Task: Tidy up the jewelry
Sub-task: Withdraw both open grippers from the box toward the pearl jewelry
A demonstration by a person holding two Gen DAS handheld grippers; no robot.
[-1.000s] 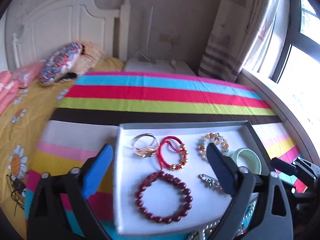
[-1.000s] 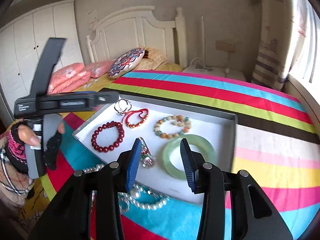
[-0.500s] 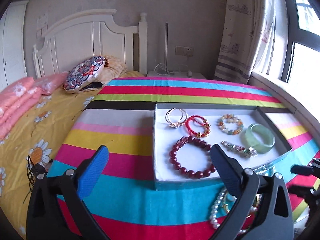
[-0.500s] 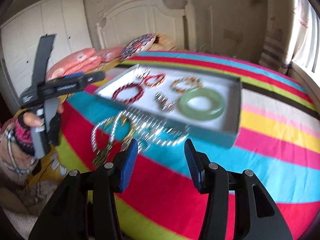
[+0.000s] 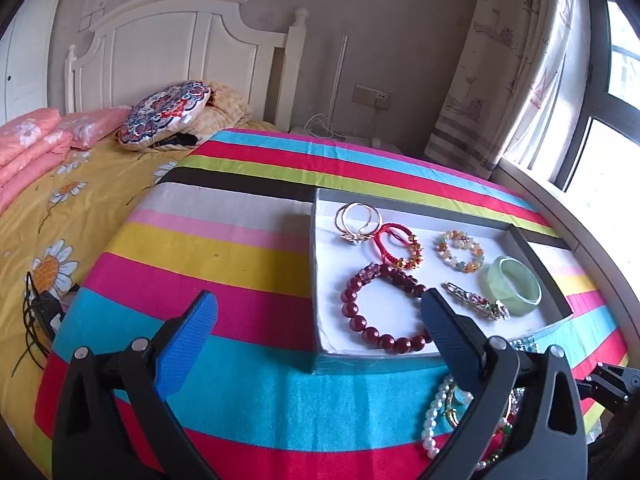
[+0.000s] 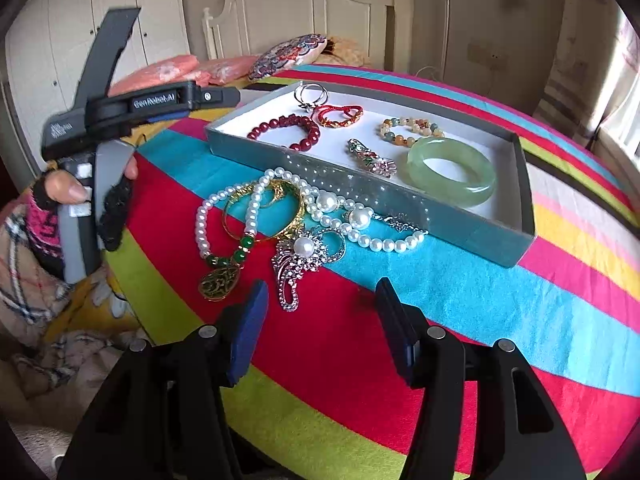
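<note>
Sorting stands roughly half done: the grey tray point(image 6: 372, 194) already holds, spaced apart on its white floor, a pair of metal rings point(image 6: 311, 94) at 11 o'clock, a red cord bracelet point(image 6: 340, 115), a dark-red bead bracelet point(image 6: 288, 132) at 9 o'clock, a mixed-stone bracelet point(image 6: 412, 130), a jewelled clip point(image 6: 370, 158) and a jade bangle point(image 6: 450, 170) at 4 o'clock. Left on the striped bedspread point(image 6: 360, 340), just at the tray's near wall, lies a tangle of pearl strand point(image 6: 320, 204), gold bangle point(image 6: 264, 212), green-bead pendant point(image 6: 218, 282) and rhinestone brooch point(image 6: 298, 264). The right gripper point(image 6: 318, 320), its jaws just widening and empty, hovers near the brooch; the left gripper point(image 5: 320, 320) stands wide open, holding nothing.
</note>
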